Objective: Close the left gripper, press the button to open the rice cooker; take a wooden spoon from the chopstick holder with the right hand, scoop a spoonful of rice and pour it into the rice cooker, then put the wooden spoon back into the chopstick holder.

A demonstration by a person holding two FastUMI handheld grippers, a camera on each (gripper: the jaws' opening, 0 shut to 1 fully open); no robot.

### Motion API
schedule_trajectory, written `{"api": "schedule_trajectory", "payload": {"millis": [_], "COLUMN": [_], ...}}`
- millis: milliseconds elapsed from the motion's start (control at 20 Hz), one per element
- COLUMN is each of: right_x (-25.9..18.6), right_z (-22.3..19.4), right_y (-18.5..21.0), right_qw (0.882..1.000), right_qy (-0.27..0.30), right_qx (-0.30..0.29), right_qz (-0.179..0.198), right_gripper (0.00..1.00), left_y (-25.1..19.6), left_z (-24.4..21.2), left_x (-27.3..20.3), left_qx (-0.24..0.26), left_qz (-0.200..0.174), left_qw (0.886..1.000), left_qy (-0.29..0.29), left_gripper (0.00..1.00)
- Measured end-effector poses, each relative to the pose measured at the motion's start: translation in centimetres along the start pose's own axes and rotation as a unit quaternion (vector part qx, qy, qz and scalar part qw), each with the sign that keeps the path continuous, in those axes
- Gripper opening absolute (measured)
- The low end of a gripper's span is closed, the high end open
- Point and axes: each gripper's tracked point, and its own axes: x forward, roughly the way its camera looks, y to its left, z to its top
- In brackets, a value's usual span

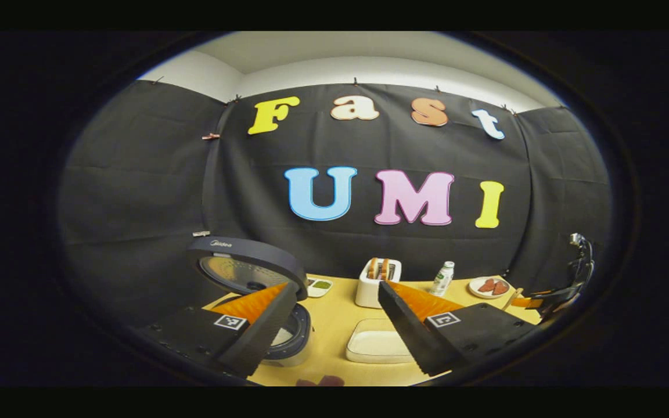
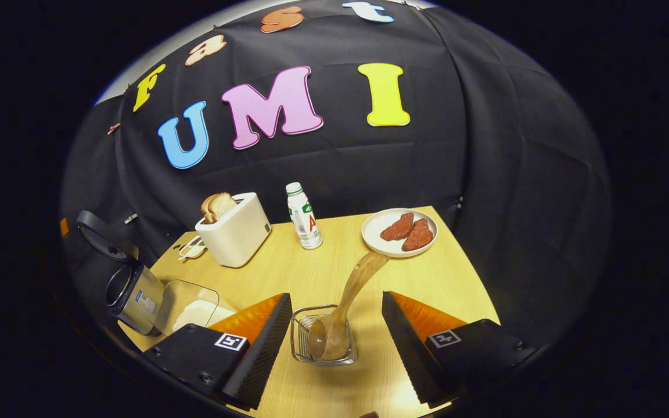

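Both grippers open, empty: left gripper [image 1: 337, 325], right gripper [image 2: 337, 337]. Rice cooker [image 1: 253, 273] lid up at table's [image 2: 427, 278] left edge. Wooden spoon [image 2: 340, 313] in chopstick holder [image 2: 302, 342], near edge. Judged final step done; next, withdraw.

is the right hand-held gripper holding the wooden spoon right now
No: the right hand-held gripper is open, and the wooden spoon stands bowl-down in the chopstick holder between its fingers, which do not touch it.
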Motion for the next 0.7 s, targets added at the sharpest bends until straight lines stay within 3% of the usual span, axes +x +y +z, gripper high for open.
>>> {"api": "schedule_trajectory", "payload": {"millis": [200,250,400,450,500,550,600,700], "right_x": [3.5,4.0,5.5,5.9,6.1,6.1,5.9,5.9], "right_z": [-1.6,-1.7,-2.6,-2.6,-2.4,-2.3,-2.3,-2.2], "right_y": [0.0,0.1,0.3,0.4,-0.1,-0.3,0.0,0.6], "right_qw": [0.999,0.999,0.998,0.997,0.998,0.998,0.997,0.996], "right_qy": [0.034,0.039,0.054,0.055,0.05,0.051,0.052,0.048], "right_qx": [0.022,0.025,0.029,0.031,0.028,0.035,0.044,0.057], "right_qz": [0.021,0.024,0.033,0.034,0.027,0.027,0.033,0.046], "right_gripper": [0.93,0.85,0.78,0.65,0.6,0.3,0.14,0.18], "left_y": [-1.3,-1.5,-2.1,-2.1,-2.1,-2.2,-2.2,-2.0], "left_z": [-0.4,-0.7,-1.2,-1.3,-1.3,-1.4,-1.4,-1.3], "left_x": [-0.3,-0.3,-0.4,-0.4,-0.4,-0.4,-0.4,-0.5], "left_qx": [0.005,0.005,0.009,0.01,0.011,0.012,0.012,0.013], "left_qz": [0.008,0.01,0.015,0.017,0.017,0.018,0.019,0.02], "left_qw": [1.0,1.0,1.0,1.0,0.999,0.999,0.999,0.999], "left_qy": [0.008,0.012,0.021,0.023,0.025,0.025,0.025,0.025], "left_gripper": [0.97,0.97,0.97,0.97,0.97,0.97,0.97,0.97]}}
